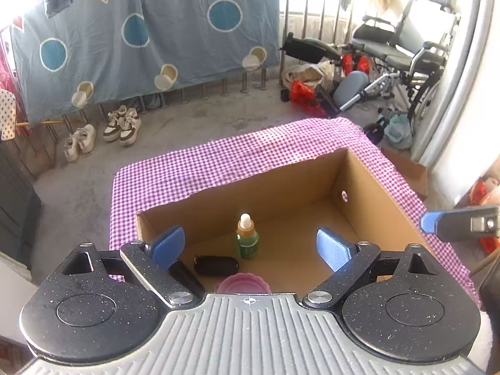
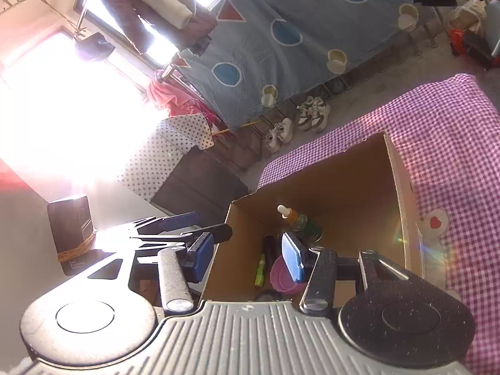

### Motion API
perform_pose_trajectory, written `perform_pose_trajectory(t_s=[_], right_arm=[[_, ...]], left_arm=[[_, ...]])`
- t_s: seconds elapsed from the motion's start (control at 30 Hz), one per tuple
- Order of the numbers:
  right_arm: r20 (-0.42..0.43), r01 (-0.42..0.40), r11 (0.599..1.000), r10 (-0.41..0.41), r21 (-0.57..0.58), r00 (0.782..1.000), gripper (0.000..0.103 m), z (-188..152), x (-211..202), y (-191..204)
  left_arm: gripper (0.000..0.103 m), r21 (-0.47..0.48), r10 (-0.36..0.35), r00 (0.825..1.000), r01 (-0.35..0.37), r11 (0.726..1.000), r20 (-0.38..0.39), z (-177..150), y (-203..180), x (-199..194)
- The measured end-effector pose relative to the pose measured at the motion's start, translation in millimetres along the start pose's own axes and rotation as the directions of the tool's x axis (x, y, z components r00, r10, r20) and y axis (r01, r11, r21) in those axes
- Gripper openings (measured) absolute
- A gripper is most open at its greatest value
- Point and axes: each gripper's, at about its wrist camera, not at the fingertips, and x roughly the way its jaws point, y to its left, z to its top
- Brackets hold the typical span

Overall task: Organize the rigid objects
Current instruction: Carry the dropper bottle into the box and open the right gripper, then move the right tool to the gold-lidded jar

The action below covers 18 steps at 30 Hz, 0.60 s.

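Both the left claw [image 1: 250,247] and the right claw [image 2: 248,257] hang open and empty over the cardboard box [image 1: 384,187]. A careless swing could topple the upright dropper bottle [image 1: 247,239].

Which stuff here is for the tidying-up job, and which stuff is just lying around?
For the job: cardboard box; dropper bottle, black case, pink lid and green tube inside it; left gripper, open and empty.

Just lying around: sneakers, wheelchair, blue sheet, checked tablecloth.
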Motion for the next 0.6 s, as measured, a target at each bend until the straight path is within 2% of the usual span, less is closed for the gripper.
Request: perform_pose_trajectory(t_s=[0.17,0.33,0.47,0.53,0.6], right_arm=[[0.060,0.007,0.998,-0.011,0.064,0.998,0.052,-62,-41,-11],[0.066,0.051,0.986,-0.062,0.157,0.996,0.052,-118,-43,-29],[0.028,0.062,0.980,-0.068,0.187,0.997,0.052,-139,-32,-37],[0.015,0.080,0.981,-0.084,0.179,0.996,0.052,-143,-28,-37],[0.005,0.088,0.981,-0.090,0.172,0.996,0.052,-146,-23,-37]], left_arm=[[0.096,-0.037,-0.007,0.998,0.009,0.999,0.058,-31,-3,-33],[0.097,-0.057,-0.043,0.995,0.048,0.997,0.086,-77,-17,-48],[0.097,-0.037,-0.052,0.994,0.056,0.998,0.095,-112,-37,-48],[0.098,-0.028,-0.077,0.993,0.080,0.996,0.085,-133,-47,-46],[0.098,-0.008,-0.070,0.994,0.071,0.997,0.081,-150,-58,-40]])
